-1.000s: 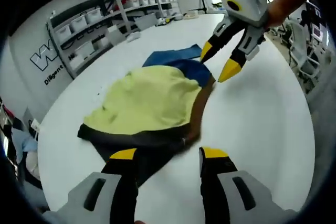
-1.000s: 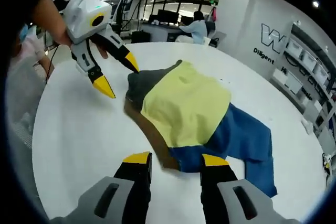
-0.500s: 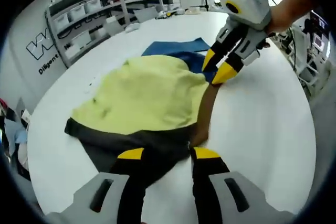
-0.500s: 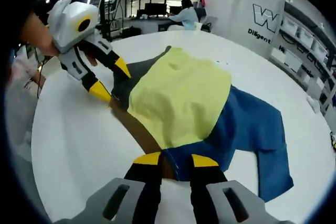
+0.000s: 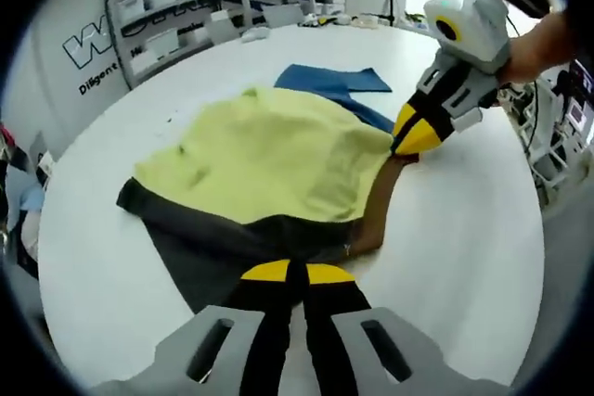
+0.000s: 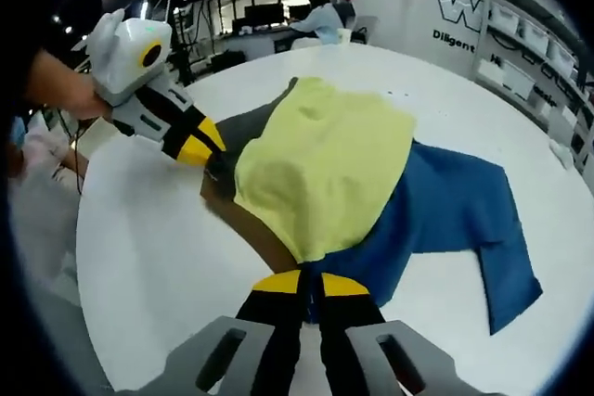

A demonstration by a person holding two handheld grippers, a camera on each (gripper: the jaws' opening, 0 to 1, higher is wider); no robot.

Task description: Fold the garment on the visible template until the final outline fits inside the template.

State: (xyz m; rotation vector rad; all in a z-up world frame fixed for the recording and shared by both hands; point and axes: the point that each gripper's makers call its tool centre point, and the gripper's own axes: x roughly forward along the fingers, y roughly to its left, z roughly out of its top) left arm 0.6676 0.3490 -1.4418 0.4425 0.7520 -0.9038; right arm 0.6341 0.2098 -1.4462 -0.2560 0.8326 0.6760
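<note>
Garment point(image 5: 269, 169): lies crumpled in the middle of the white table point(image 5: 464, 229), partly doubled over; a yellow-green panel on top, a dark grey band at one end, a brown strip along one edge, blue sleeves spread flat at the far end point(image 6: 455, 215)
Template: I cannot make out any outline on the table
Left gripper point(image 5: 290, 274): jaws closed together on the dark grey hem; yellow tips touching
Right gripper point(image 6: 311, 283): jaws pinched on the edge where brown, yellow and blue meet
Handling: judged light, limp and thin; it will sag and drag between the two holds, not keep a shape; not fragile; the smooth tabletop should let it slide
Where to hold: at hems and corners, lifting both ends together so the fold line stays straight
Texture: matte knit, soft wrinkles; table hard and glossy
</note>
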